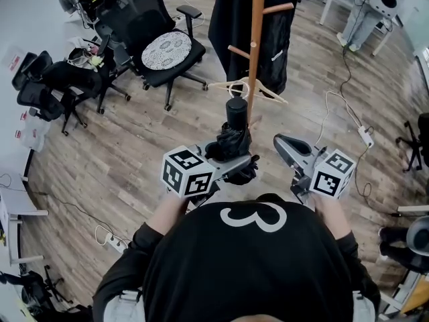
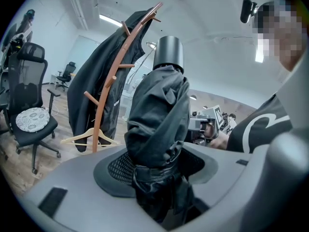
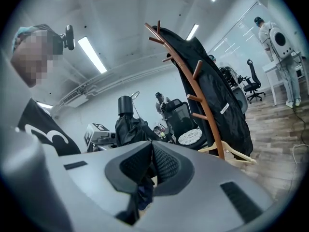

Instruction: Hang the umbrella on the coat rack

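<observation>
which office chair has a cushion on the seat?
The mesh-back chair nearest the coat rack: a round patterned cushion lies on its seat. The far-left chair has none.

We see a black folding umbrella (image 1: 236, 138), closed with its fabric bunched. It stands upright, cylindrical handle on top, clamped low down between the jaws of the left gripper (image 1: 233, 162). Just beyond it the brown wooden coat rack (image 1: 255, 39) stands upright on the floor, pegs angled upward.
</observation>
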`<state>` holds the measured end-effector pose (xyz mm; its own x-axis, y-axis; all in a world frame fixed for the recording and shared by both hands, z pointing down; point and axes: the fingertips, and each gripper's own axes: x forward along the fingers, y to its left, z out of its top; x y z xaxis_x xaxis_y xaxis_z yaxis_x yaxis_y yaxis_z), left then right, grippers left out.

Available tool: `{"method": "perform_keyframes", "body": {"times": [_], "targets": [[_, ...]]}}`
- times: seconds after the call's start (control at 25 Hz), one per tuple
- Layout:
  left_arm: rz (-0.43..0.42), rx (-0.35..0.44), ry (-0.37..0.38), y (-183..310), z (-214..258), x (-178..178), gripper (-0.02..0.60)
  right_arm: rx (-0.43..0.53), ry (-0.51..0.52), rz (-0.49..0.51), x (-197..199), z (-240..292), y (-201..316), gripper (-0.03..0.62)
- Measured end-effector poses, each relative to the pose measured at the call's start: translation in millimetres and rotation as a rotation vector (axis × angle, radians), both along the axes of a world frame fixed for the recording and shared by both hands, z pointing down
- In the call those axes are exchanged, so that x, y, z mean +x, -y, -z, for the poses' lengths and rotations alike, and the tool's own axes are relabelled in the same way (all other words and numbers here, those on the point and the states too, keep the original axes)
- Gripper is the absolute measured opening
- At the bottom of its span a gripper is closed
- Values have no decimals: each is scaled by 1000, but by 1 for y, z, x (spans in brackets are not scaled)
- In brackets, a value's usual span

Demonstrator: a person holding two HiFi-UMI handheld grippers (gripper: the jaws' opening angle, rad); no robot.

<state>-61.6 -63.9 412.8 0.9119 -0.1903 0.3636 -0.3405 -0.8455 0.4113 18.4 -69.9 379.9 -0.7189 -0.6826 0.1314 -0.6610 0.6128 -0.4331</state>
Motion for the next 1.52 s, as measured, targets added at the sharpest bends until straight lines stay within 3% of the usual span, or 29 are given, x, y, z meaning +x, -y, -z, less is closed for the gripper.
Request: {"method": "perform_keyframes", "body": {"times": [0.48, 1.52], "targets": [[-31, -6, 15, 32, -9, 17, 265, -30, 13, -46, 19, -13, 25, 26], [-57, -22, 122, 142, -46, 49, 265, -67, 68, -85, 60, -38, 135, 26]]}}
